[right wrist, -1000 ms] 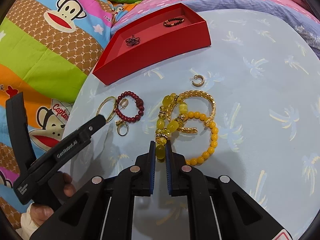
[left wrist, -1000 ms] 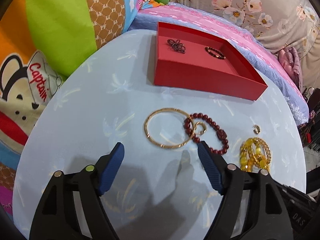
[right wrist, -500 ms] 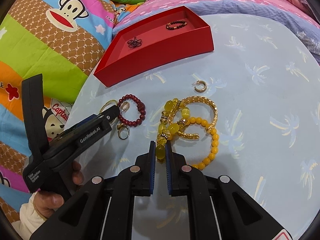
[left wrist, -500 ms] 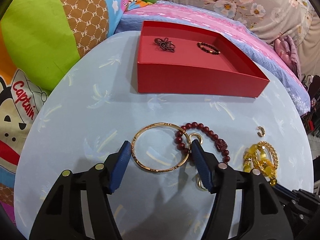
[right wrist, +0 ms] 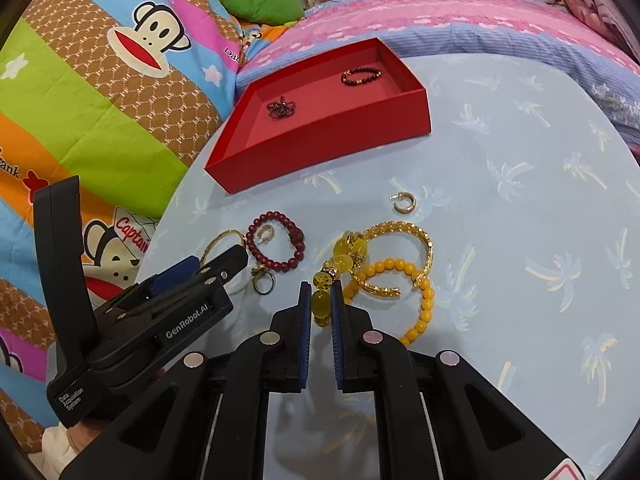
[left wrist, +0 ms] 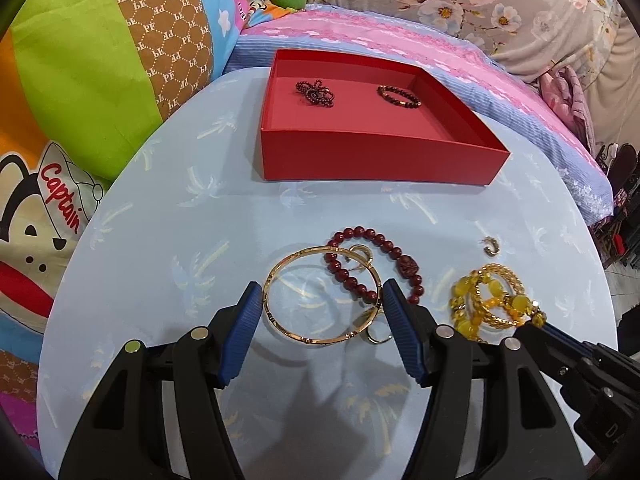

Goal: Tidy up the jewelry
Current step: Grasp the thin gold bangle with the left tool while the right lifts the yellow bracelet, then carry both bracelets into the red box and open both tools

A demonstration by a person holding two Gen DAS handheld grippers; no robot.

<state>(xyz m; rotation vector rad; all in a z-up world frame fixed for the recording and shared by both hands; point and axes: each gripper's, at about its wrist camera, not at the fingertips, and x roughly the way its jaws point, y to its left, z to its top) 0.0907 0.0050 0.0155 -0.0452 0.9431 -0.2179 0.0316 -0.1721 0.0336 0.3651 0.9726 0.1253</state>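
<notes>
A thin gold bangle (left wrist: 298, 300) lies on the light blue table, partly under a dark red bead bracelet (left wrist: 362, 266). My left gripper (left wrist: 322, 300) is open, its blue pads on either side of the bangle. My right gripper (right wrist: 321, 292) is shut on a large yellow bead of the amber bead bracelet (right wrist: 340, 258), which lies among a gold chain bangle (right wrist: 420, 240) and a yellow bead bracelet (right wrist: 424, 300). The red box (left wrist: 372, 160) at the back holds two dark bracelets (left wrist: 316, 92).
A gold hoop earring (right wrist: 403, 202) lies alone near the box. A gold ring (right wrist: 263, 282) lies by the left gripper's right finger. Colourful pillows (left wrist: 80, 80) and bedding (left wrist: 460, 68) border the round table on the left and behind.
My left gripper has moved forward and narrowed, so its pads now flank the gold bangle. My right gripper has stayed shut on the yellow bead.
</notes>
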